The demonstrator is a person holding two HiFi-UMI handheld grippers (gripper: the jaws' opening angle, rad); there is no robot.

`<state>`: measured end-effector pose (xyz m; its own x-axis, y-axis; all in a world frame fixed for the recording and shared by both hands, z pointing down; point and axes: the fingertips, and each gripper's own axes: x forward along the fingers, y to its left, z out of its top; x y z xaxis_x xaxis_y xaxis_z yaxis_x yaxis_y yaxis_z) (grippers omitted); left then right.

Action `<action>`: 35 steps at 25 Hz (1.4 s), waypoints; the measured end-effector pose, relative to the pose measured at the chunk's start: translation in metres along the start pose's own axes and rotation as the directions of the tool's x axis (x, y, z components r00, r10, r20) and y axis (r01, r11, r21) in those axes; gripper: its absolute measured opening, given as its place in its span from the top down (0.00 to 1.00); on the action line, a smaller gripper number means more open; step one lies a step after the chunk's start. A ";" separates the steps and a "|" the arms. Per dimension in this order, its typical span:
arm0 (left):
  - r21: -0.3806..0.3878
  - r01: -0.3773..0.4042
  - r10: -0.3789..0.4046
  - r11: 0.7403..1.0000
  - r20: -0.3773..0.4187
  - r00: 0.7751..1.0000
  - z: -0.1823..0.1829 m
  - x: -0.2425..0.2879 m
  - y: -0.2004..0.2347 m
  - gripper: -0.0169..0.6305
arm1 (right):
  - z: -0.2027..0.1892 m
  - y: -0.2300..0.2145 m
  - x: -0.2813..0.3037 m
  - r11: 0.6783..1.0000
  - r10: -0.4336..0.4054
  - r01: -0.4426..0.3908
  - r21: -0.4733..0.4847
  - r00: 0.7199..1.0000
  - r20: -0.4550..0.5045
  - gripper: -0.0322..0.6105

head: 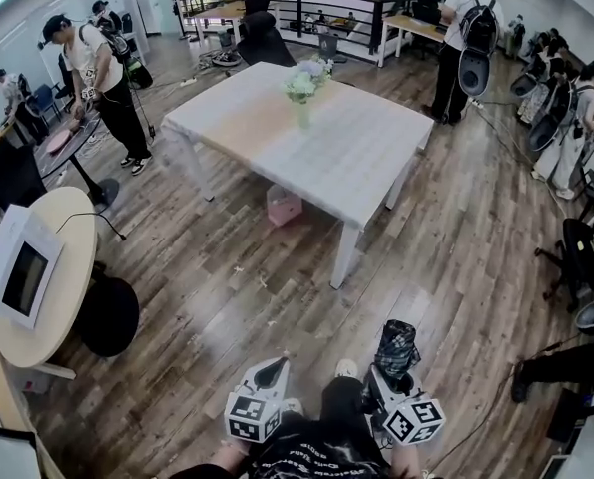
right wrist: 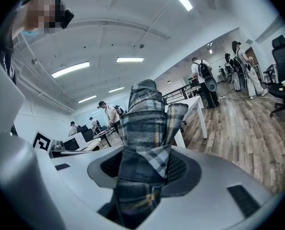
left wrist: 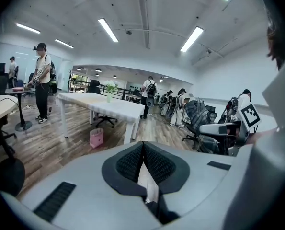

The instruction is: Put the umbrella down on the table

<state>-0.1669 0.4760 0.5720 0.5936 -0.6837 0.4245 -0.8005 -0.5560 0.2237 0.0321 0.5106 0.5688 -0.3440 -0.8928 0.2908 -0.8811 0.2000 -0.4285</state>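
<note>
Gripping the folded plaid umbrella (right wrist: 146, 128), the right gripper (right wrist: 144, 174) has both pads pressed on the fabric bundle. The umbrella stands up out of the jaws at lower centre of the right gripper view. In the head view it sits at bottom centre-right, over the wood floor (head: 227, 297), well apart from the white table (head: 361, 163) at frame centre.

Left gripper (left wrist: 143, 143): jaws closed tip to tip, nothing between.

Containers:
- Vase (head: 302, 114) w/ pale flowers (head: 302, 83), upright on the table, upper centre.
- Pink bin (head: 283, 206) on the floor under the table; contents can't be made out.

Markings: b/w square markers on each gripper's cube (head: 253, 417). Print on the person's dark shirt (head: 316, 457), bottom edge, too blurred to read.
</note>
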 end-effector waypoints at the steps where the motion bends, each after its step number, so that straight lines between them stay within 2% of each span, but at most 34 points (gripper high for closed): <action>1: -0.004 -0.009 0.009 1.000 0.002 1.000 0.005 0.009 0.001 0.95 | 0.006 -0.008 0.009 1.000 0.006 -0.006 -0.002 1.000 -0.004 0.63; 10: -0.034 -0.083 0.084 0.996 0.023 0.996 0.064 0.105 0.003 0.94 | 0.078 -0.079 0.091 0.994 0.098 -0.100 -0.043 0.994 -0.052 0.63; 15: -0.061 -0.114 0.118 0.992 0.066 0.991 0.096 0.166 -0.008 0.95 | 0.116 -0.120 0.133 0.980 0.164 -0.172 -0.098 0.983 -0.077 0.63; 20: -0.073 -0.124 0.130 0.990 0.092 0.987 0.112 0.208 -0.030 0.95 | 0.128 -0.154 0.150 0.971 0.191 -0.205 -0.124 0.975 -0.118 0.63; 26: -0.066 -0.122 0.126 0.990 0.052 0.991 0.115 0.242 -0.051 0.95 | 0.142 -0.185 0.155 0.967 0.201 -0.218 -0.131 0.970 -0.137 0.63; 35: -0.038 -0.080 0.082 0.996 0.056 0.995 0.136 0.282 -0.048 0.95 | 0.151 -0.200 0.175 0.972 0.193 -0.209 -0.112 0.972 -0.135 0.63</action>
<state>0.0499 0.2453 0.5618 0.5294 -0.7525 0.3918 -0.8481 -0.4809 0.2223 0.1976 0.2537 0.5759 -0.5486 -0.7743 0.3155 -0.8204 0.4258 -0.3816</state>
